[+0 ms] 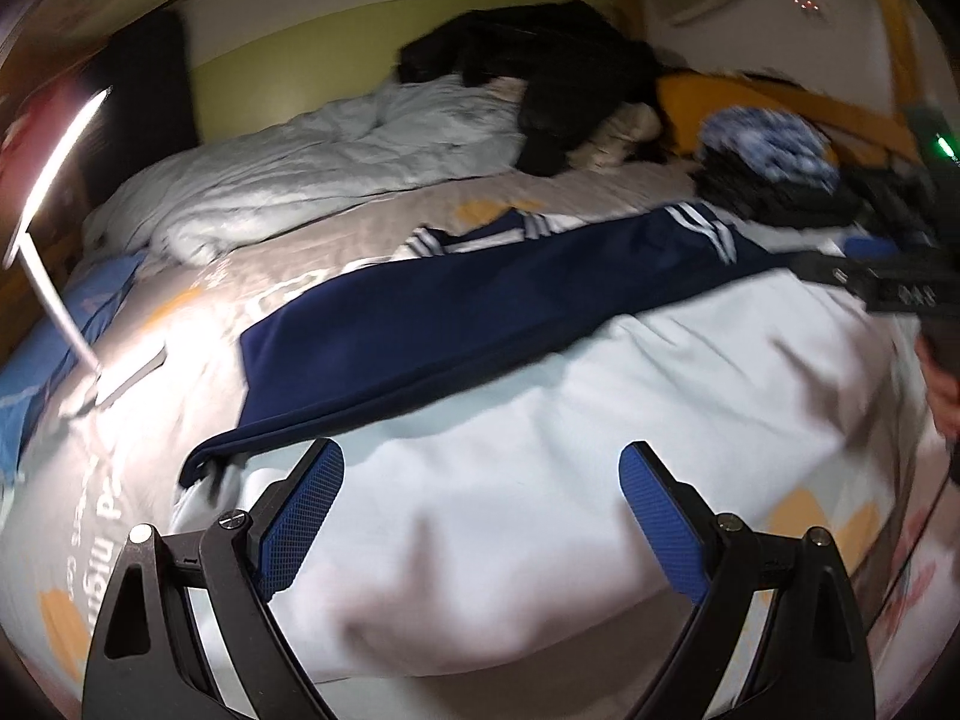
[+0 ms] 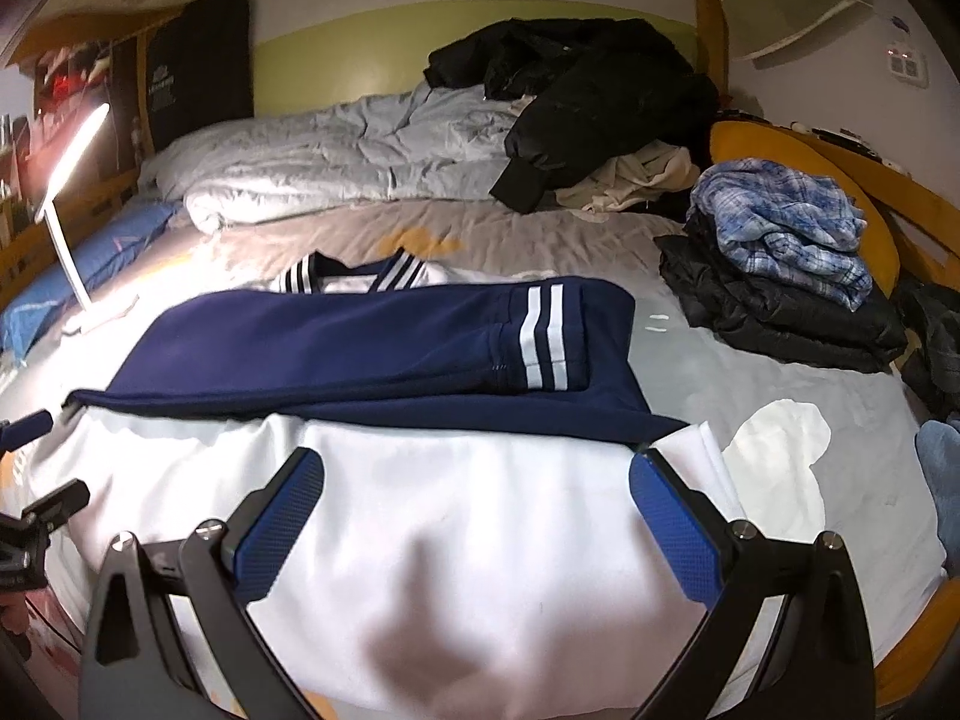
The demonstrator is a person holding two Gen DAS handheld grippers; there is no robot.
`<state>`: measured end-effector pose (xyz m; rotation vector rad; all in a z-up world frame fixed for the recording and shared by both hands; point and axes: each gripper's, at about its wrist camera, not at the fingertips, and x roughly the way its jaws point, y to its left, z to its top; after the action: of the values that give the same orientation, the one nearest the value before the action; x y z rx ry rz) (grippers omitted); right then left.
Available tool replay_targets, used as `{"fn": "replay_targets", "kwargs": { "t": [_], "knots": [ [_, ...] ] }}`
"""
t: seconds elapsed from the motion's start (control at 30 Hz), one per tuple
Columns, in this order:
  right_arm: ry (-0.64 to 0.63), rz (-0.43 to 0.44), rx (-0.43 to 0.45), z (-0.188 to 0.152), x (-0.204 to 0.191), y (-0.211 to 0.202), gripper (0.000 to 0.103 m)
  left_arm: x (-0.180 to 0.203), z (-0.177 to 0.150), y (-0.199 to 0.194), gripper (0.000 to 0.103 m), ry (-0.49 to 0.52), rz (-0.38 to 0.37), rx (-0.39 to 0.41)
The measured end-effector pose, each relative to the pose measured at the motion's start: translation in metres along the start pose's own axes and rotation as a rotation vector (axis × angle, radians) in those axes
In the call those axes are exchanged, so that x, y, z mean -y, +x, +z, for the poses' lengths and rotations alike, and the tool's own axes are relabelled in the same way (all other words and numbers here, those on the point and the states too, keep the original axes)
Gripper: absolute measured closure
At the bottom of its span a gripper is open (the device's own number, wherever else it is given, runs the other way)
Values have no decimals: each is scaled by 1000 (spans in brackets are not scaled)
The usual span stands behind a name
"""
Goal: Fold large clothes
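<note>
Jacket point(image 2: 372, 354), navy and white, lies spread across the bed point(image 2: 492, 240), right in front of both grippers. At its left edge the navy cloth comes to a low folded corner, close to the base of a lit desk lamp point(image 2: 66, 180) standing on the sheet. Moving along, a navy sleeve is laid flat across the body, running the width of the garment, with the striped collar peeking out behind it. The near half is all white, smooth with a few soft creases, and it fills the space below both claws. Further right the sleeve ends in a cuff with two white stripes, and beneath it the navy panel runs out to a point on the white. The left gripper point(image 1: 480, 474) hangs over the white part with its blue pads wide apart, nothing between them. The right gripper point(image 2: 474, 480) is the same: jaws spread wide above the white cloth, gripping nothing. Off to the far right sits a pile of clothes point(image 2: 780, 264), a blue plaid shirt on top of dark ones.
</note>
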<state>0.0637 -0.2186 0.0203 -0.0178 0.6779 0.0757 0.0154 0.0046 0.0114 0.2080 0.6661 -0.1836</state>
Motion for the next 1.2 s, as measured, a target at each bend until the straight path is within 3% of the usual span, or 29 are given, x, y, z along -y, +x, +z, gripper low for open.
{"fn": "replay_targets", "kwargs": {
  "t": [0.2,0.33,0.53,0.7,0.9,1.2],
  "knots": [
    [-22,1,-20,-2,-5,4,1,33,-11,11,11,158,-54,-74],
    [-56,6,-38,-5,-12,6,1,45,-17,15,11,176,-145,-117],
    [-111,20,-59,-11,-25,9,1,61,-30,31,11,244,-125,-204],
    [-160,20,-66,-14,-36,10,1,63,-37,44,11,251,-35,-239],
    [-177,75,-110,-23,-48,15,1,50,-36,55,2,185,46,-252],
    [-428,180,-162,-58,-104,12,1,7,-31,58,3,62,151,-267]
  ]
}}
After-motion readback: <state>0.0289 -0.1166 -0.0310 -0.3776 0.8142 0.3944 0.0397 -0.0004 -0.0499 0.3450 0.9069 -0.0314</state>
